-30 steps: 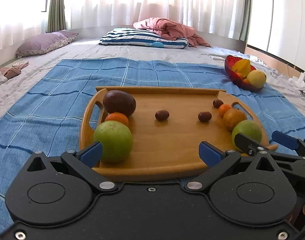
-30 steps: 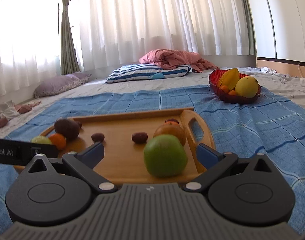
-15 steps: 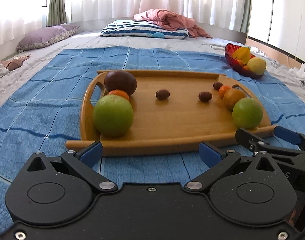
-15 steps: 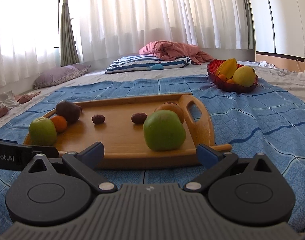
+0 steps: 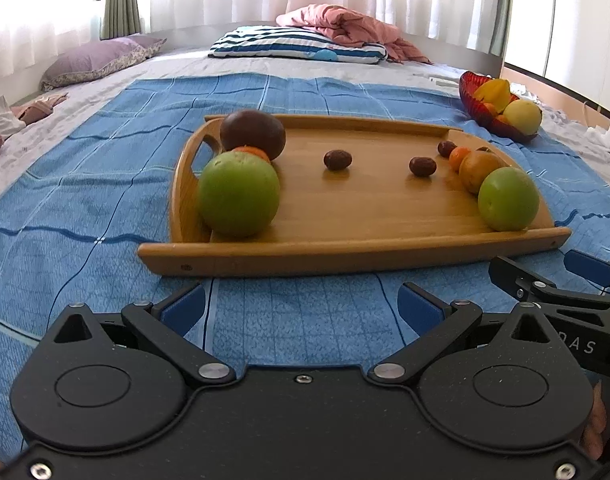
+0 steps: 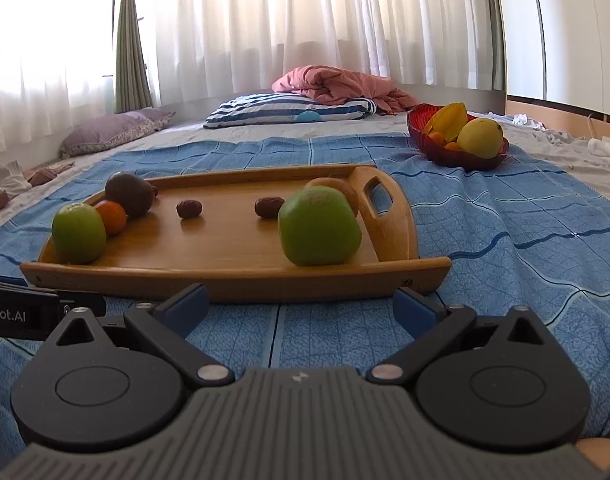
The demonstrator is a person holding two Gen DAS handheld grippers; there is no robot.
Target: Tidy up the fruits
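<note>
Wooden tray (image 5: 345,220) carries green apples (image 5: 239,194) (image 5: 508,199) at both near corners, a dark round fruit (image 5: 253,133) far-left, two dates (image 5: 337,159) mid-tray; red bowl (image 6: 445,152) holds yellow fruit

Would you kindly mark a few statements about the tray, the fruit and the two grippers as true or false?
1. Both grippers are open and hold nothing. True: the left gripper and right gripper are empty.
2. The wooden tray sits on a blue cloth. True.
3. The tray holds three green apples. False: two, one at its left end and one at its right end.
4. The red bowl is empty. False: it holds yellow and orange fruit.
5. A green apple is inside the red bowl. False: both are on the tray.
</note>
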